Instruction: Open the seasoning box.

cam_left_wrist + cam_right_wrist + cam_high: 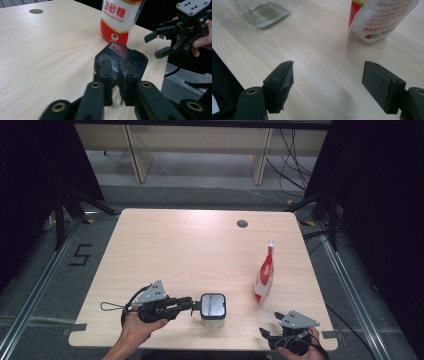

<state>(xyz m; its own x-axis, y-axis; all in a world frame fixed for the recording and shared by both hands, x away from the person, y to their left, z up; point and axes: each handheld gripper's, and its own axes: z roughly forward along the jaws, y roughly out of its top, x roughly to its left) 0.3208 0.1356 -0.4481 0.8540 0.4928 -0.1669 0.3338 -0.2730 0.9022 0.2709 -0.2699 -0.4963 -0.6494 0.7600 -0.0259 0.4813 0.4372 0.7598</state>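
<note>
Two tools are held over the desk (165, 240). Left tool (196, 305) is clamped shut on the near rim of the black-lidded glass jar (213, 306), w/ the jar right at its tips. Right tool (327, 82) is held wide open, nothing between its pads; sugar bag (264, 276) is seen standing ahead of it, apart.

Pale wood-grain table (200, 245), a dark round hole (242, 224) near its far edge. Red-and-white sugar bag (264, 276) toward the right edge, red characters on white with a gold band. Clear glass jar (213, 307) near the front edge, black lid rim. Black left gripper (192, 305), grey plate on top; black right gripper (272, 330), same grey plate.
</note>
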